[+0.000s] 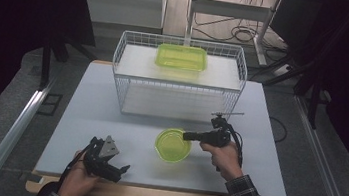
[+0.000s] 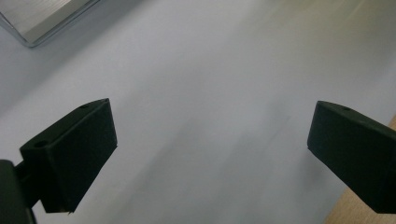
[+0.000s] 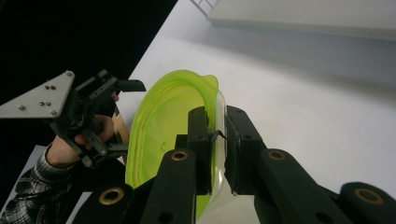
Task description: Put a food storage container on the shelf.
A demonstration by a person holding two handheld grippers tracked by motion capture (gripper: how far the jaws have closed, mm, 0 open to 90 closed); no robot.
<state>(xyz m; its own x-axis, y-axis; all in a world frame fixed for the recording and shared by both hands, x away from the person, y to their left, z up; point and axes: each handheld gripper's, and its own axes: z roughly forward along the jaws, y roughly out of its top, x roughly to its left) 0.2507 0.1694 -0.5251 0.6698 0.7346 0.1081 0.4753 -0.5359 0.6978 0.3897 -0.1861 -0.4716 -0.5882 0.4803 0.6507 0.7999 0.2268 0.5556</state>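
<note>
Right gripper view showed the right hand-held gripper clamped on the green bowl rim; the left hand-held gripper stood open over bare tabletop.

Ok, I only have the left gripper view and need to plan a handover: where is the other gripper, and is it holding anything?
Observer: The right gripper is shut on the rim of a round translucent lime-green plastic bowl.
Operator: Is the bowl lifted?
Observer: I cannot tell; in the high view it sits low over the white table, right of centre.
Operator: What lies beyond it?
Observer: A white wire basket holding a rectangular lime-green plastic container.
Operator: And my gripper?
Observer: The left gripper, jaws open, is near the table's front edge.
</note>
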